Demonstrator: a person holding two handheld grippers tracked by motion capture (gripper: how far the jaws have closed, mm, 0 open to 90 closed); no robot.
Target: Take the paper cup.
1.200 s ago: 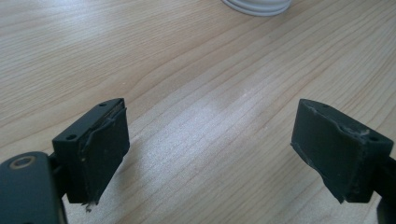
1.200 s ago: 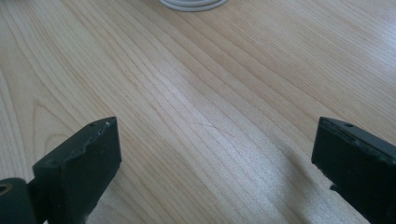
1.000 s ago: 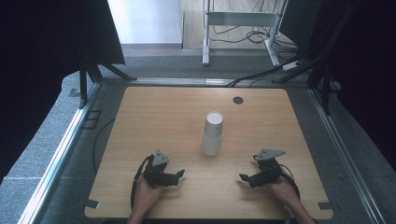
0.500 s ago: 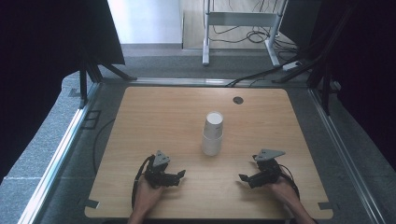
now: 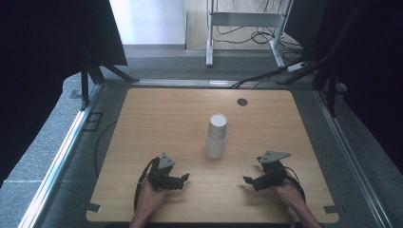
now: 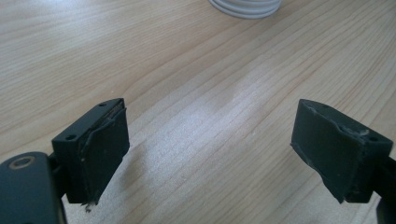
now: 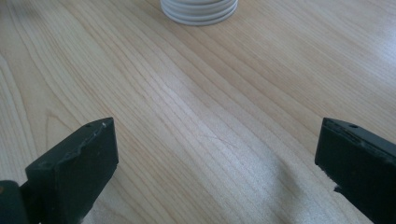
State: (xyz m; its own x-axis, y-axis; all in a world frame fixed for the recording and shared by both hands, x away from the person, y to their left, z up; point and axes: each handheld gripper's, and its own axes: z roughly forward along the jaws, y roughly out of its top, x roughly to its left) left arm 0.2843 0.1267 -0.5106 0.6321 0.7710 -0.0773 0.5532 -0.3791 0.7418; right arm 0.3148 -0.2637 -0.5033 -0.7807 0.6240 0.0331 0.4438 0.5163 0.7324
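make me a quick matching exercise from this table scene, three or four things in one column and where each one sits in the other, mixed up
Things:
1. stack of white paper cups
2. left gripper
3. right gripper
4. dark round hole

Places, as the high view shows them:
A. near edge of the table, right of the cups
B. far part of the tabletop, beyond the cups
C. middle of the table, upside down
D. near edge of the table, left of the cups

Pairs: 1-C, 2-D, 3-A, 4-B

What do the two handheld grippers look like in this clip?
Both the left gripper and right gripper are black, each topped by a grey three-cornered plate and trailing a black cable. Their jaws are blocky with dark pads, worn and frayed at the edges. No sleeves visible.
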